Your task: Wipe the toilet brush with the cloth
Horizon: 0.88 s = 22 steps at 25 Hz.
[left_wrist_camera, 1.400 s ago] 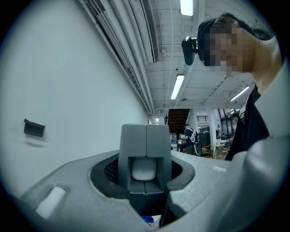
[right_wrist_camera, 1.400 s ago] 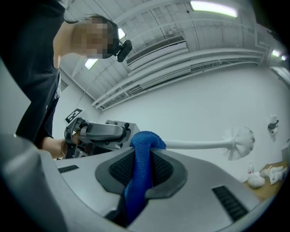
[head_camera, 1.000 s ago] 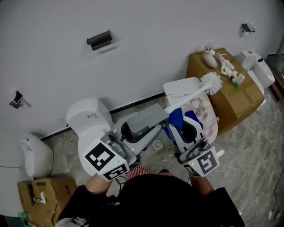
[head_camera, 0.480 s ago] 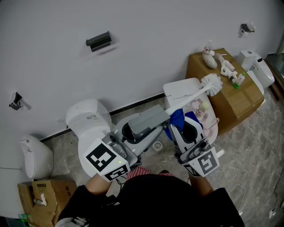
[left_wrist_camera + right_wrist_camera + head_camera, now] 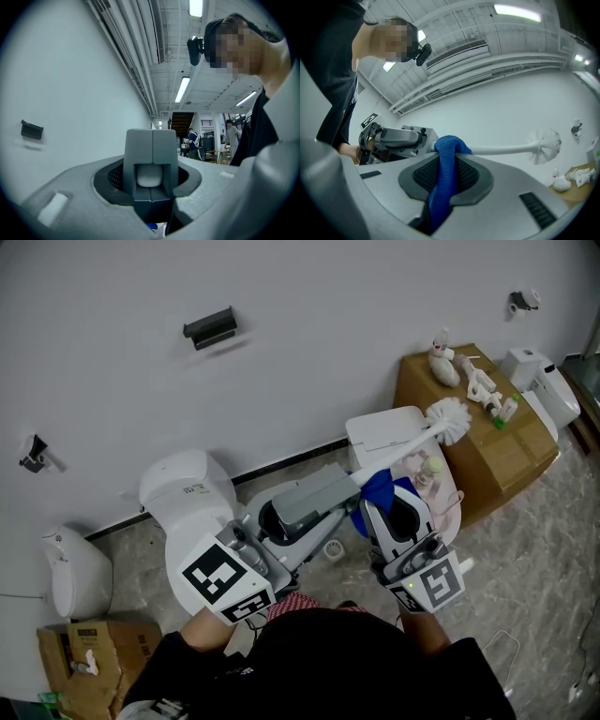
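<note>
I hold the toilet brush [image 5: 400, 447] up in the air in front of me. Its bristles [image 5: 448, 417] point away toward the brown box [image 5: 511, 446].

My left gripper [image 5: 343, 482] is squeezed shut on the end of the white stick. My right gripper [image 5: 374, 509] is pinched tight on the blue cloth [image 5: 375, 487]. The cloth is folded over the stick, right next to the left gripper.

I think I am at the wiping step, with most of the stick not yet wiped. Next I think I should slide the cloth along the stick toward the bristles. I should also keep my left hold firm so the brush does not wobble.

The right gripper view shows how the cloth bends over the stick. The head view does not show that well, but it shows the box and the small things on it. The left gripper view shows the round white end of the stick between its jaws.
</note>
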Tool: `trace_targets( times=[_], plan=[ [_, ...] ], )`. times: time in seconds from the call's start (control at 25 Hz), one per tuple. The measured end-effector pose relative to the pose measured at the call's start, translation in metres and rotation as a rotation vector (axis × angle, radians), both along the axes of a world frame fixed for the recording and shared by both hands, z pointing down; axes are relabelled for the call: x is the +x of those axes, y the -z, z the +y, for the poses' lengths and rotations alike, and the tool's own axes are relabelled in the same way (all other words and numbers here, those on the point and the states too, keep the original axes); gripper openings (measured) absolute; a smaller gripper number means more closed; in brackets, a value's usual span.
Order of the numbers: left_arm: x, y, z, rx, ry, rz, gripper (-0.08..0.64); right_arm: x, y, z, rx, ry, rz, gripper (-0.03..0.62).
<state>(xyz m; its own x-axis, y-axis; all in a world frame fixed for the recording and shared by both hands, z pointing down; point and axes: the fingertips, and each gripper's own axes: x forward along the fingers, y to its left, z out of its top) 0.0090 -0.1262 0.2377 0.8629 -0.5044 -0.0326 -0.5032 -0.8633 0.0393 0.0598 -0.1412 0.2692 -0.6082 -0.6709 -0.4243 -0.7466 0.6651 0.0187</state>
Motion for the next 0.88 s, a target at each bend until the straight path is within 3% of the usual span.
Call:
trace_targets(
  times=[0.88],
  plan=[
    [0.002,-0.001,0.001,-0.026,-0.038,0.003,0.167,0.023,-0.003,-0.008,-0.05,-0.097,-0.041,0.066]
  ],
)
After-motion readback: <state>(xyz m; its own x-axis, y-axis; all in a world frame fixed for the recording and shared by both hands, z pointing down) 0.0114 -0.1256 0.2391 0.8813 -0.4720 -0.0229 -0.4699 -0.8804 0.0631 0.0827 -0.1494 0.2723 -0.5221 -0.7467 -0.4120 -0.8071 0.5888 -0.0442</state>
